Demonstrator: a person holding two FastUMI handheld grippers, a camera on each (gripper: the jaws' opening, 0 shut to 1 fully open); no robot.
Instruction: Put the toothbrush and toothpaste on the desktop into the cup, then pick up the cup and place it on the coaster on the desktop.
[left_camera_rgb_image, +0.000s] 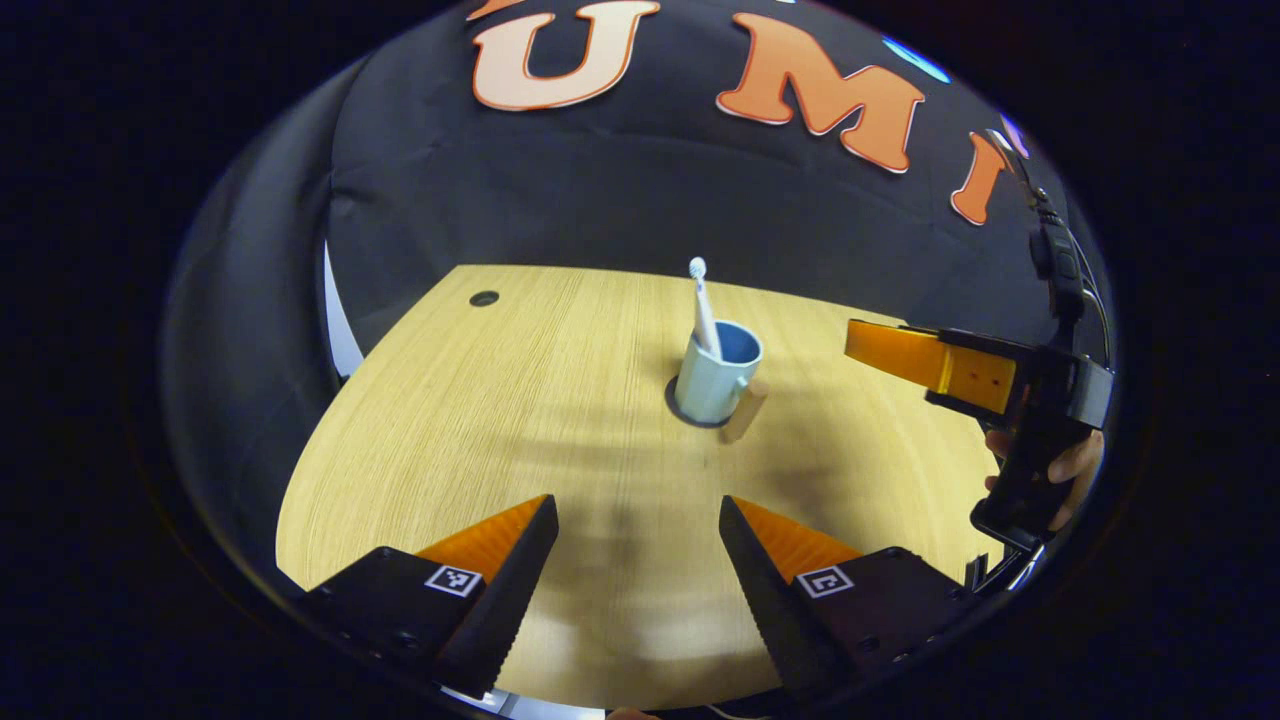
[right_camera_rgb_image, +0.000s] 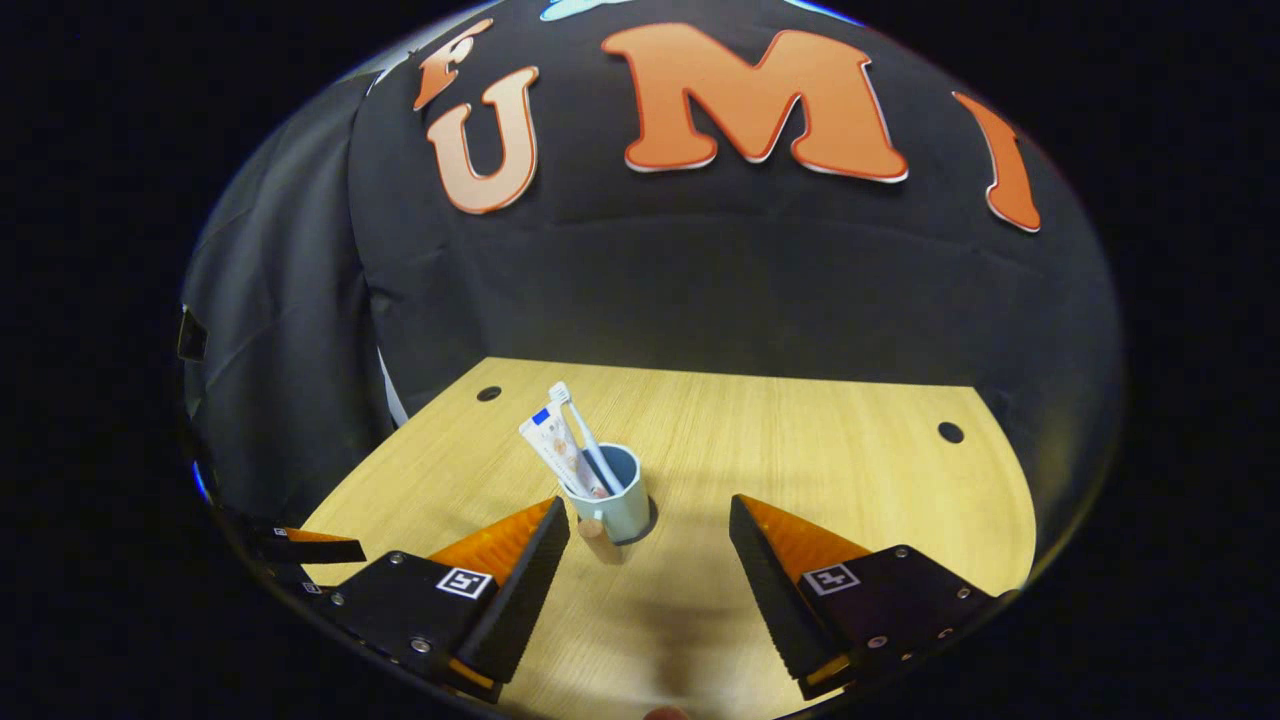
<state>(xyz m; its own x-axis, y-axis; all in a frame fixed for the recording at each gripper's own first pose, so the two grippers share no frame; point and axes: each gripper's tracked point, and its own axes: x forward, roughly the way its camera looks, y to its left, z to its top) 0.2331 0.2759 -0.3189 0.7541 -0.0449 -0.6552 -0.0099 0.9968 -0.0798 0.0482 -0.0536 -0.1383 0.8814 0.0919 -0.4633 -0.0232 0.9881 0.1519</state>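
Observation:
A pale blue cup (left_camera_rgb_image: 712, 385) with a wooden handle (left_camera_rgb_image: 746, 410) stands upright on a dark round coaster (left_camera_rgb_image: 676, 404) near the middle of the wooden desk (left_camera_rgb_image: 520, 400). A white toothbrush (left_camera_rgb_image: 702, 305) leans in it. In the right gripper view the cup (right_camera_rgb_image: 622, 508) holds both the toothbrush (right_camera_rgb_image: 580, 430) and a white toothpaste tube (right_camera_rgb_image: 553, 448), and the coaster (right_camera_rgb_image: 651, 520) peeks out beside it. My left gripper (left_camera_rgb_image: 640, 560) is open, well short of the cup. My right gripper (right_camera_rgb_image: 650, 570) is open just in front of the cup, touching nothing.
The right gripper (left_camera_rgb_image: 930, 365) hangs over the desk's right side, held by a hand (left_camera_rgb_image: 1075, 465). The left gripper (right_camera_rgb_image: 300, 546) shows at the desk's left edge. Small round holes (right_camera_rgb_image: 489, 393) (right_camera_rgb_image: 950, 432) mark the far corners. Black cloth walls stand behind.

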